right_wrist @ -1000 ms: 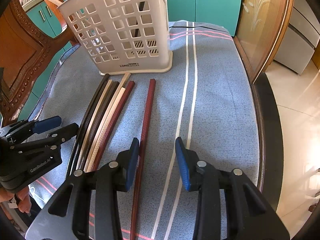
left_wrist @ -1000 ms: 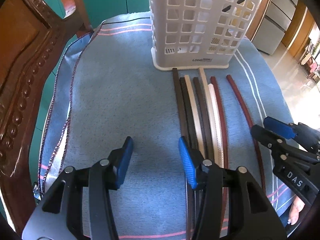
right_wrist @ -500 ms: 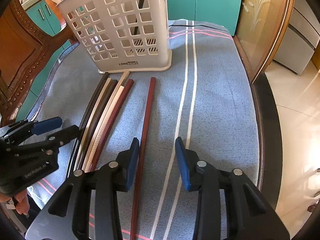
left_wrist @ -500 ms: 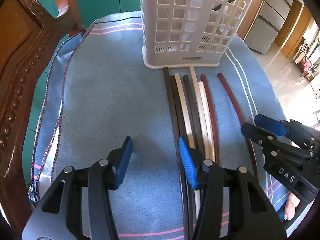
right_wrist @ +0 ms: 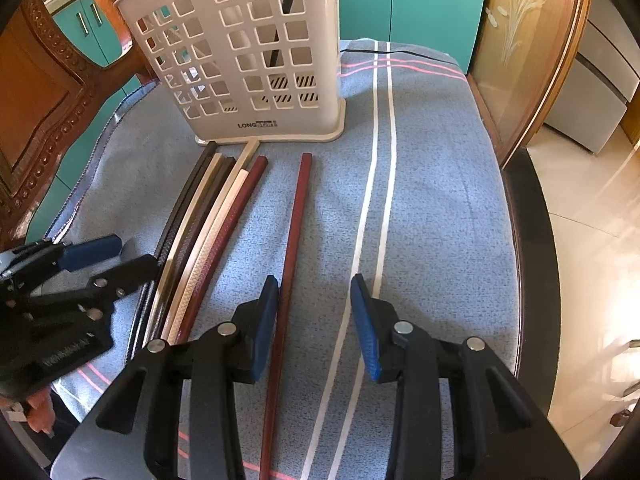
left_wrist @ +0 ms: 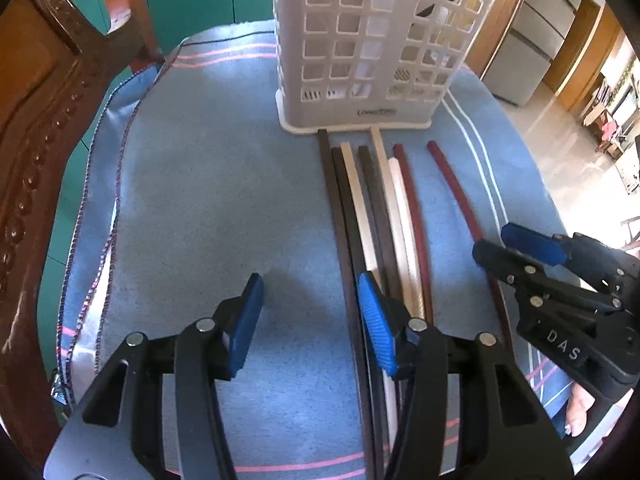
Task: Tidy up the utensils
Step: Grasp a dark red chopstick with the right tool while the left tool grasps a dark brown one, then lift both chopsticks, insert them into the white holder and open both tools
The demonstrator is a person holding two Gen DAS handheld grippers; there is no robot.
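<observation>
the step in hand looks like the reach for a first pick: chopsticks lie on the blue cloth [left_wrist: 208, 208] over the counter, none lifted. a bundle of chopsticks [right_wrist: 208, 224], dark, cream and maroon, lies side by side with its far ends near or at the foot of the white slotted holder [right_wrist: 256, 60]. a lone maroon chopstick [right_wrist: 294, 232] lies just apart to their right.

the right hand-held gripper [right_wrist: 314, 320] has its jaws apart, empty, with the lone stick just inside its left finger. the left hand-held gripper [left_wrist: 310, 320] is likewise spread and empty, beside the bundle's left edge.

next, i judge, the right one must straddle the lone stick, close, then stand it in the holder.
</observation>
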